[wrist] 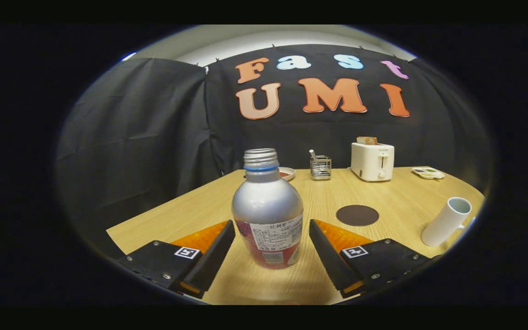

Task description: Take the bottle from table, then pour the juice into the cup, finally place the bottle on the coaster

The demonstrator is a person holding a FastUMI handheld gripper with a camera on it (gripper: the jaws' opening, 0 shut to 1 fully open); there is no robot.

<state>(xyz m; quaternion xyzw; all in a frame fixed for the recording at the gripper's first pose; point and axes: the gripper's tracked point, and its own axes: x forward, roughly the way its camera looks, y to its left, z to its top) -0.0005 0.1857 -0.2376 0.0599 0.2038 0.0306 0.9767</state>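
Observation:
A silver bottle (267, 211) with a red label and no cap stands upright on the wooden table (190, 215). It sits between the two black and orange fingers of my gripper (272, 229), which is open, with a small gap on each side of the bottle. A round dark coaster (357, 215) lies on the table beyond the right finger. Further right stands a white cup (447, 221) with a handle.
At the back of the table are a white toaster (372, 160) with toast in it, a wire holder (321, 167), a small dish (286, 173) behind the bottle and a small tray (427, 173). The table's left edge runs close past the left finger.

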